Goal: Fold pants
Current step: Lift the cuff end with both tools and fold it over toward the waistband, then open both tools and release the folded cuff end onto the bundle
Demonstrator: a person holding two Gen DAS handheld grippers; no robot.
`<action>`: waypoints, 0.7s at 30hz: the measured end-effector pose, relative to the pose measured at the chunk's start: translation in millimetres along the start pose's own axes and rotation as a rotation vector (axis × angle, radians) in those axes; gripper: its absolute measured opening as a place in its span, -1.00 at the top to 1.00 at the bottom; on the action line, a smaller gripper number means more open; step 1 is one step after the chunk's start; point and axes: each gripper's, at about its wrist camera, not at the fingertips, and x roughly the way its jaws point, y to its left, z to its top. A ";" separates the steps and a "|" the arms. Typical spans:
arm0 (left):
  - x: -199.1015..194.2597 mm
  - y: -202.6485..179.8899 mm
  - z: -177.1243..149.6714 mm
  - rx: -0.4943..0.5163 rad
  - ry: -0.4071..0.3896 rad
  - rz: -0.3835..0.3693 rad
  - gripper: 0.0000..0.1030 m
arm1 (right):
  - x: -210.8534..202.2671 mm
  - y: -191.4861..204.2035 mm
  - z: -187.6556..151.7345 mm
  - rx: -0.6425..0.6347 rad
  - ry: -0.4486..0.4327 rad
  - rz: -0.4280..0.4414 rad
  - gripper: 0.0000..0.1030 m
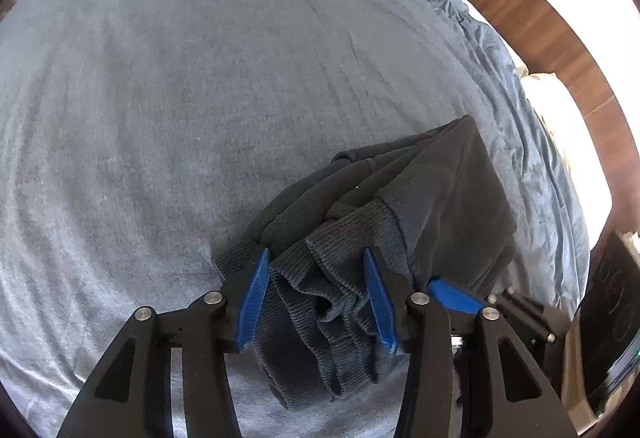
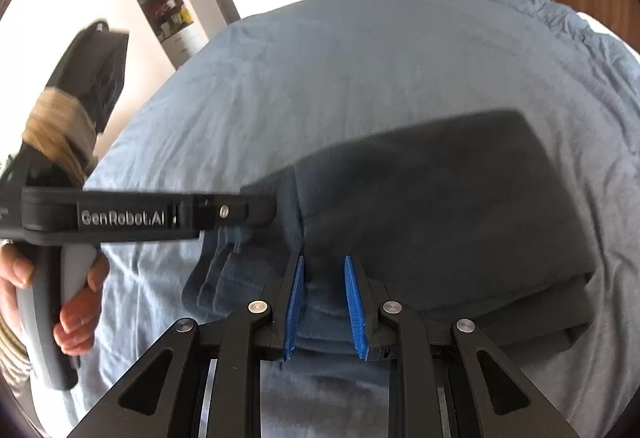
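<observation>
Between left claw [image 1: 316,258] blue pads: ribbed cuffs of folded dark-grey fleece pants [image 1: 420,206], jaws part-open; right claw [image 2: 325,262] narrow, ungripped, over the cuffs.

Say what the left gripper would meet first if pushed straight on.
Probably the dark folded pants: their ribbed cuffs already lie between the left gripper's jaws, with the blue bedsheet underneath.

A bed [image 1: 200,78] covered with a blue-grey sheet [image 2: 360,58] carries everything. The sheet is mostly smooth, with light creases, and bunches into folds along the bed's edge beside the wooden floor [image 1: 520,18]. On the sheet lie dark folded pants [image 2: 440,198], their ribbed cuffs [image 1: 320,298] stacked at the near end.
</observation>
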 end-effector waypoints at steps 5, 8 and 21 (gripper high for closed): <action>2.2 -1.8 -1.7 -0.016 -0.002 0.008 0.14 | 3.0 -4.2 -8.4 0.012 0.031 0.023 0.55; -7.1 -8.6 -0.8 -0.020 -0.029 0.024 0.52 | 4.2 -3.7 -6.6 0.003 0.036 0.030 0.55; -30.4 4.9 20.4 -0.049 -0.147 0.013 0.88 | 2.9 -5.2 1.4 0.025 0.001 0.049 0.55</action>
